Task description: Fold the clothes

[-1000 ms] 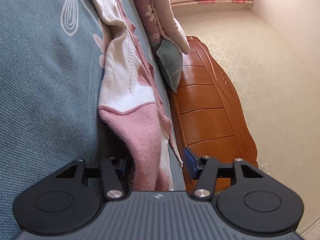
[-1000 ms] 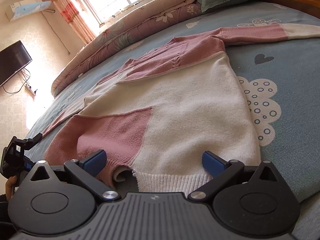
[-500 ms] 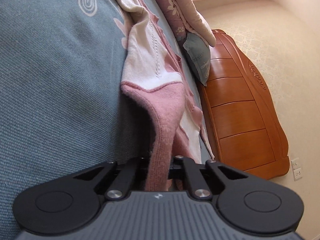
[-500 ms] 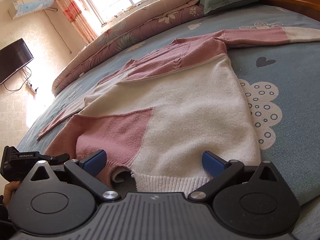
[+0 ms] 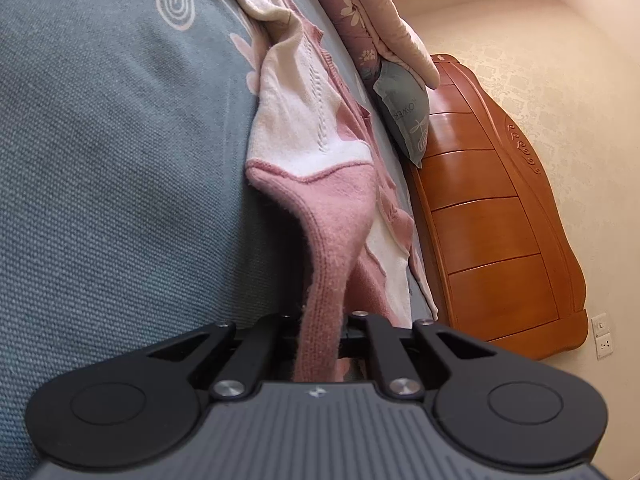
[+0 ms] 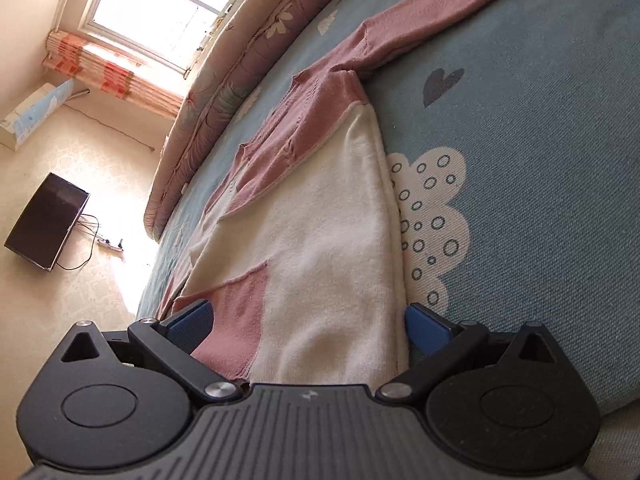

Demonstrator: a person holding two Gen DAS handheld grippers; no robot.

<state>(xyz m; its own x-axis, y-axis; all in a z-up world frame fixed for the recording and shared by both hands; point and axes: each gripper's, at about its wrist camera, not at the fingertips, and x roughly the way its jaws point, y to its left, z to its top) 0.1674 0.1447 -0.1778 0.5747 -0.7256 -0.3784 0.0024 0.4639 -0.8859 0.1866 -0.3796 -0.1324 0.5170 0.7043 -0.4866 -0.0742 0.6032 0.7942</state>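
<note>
A pink and cream knitted sweater (image 6: 320,216) lies spread on the blue patterned bedsheet (image 6: 540,184), one sleeve (image 6: 436,12) stretched toward the upper right. My left gripper (image 5: 320,344) is shut on the sweater's pink hem corner (image 5: 332,236), which rises off the sheet in a taut fold. My right gripper (image 6: 308,324) is open, its blue pads (image 6: 426,326) standing either side of the cream and pink hem, which lies between them untouched by the pads.
A rolled floral quilt (image 6: 240,64) and a grey-green pillow (image 5: 404,116) lie along the bed's far side. The wooden headboard (image 5: 492,236) borders the bed. A window (image 6: 160,12), a wall air conditioner (image 6: 32,112) and a dark screen (image 6: 44,220) are beyond.
My left gripper closed on the pink hem corner and lifted it slightly. My right gripper rolled and slid along the hem toward the sweater's cream side, staying open.
</note>
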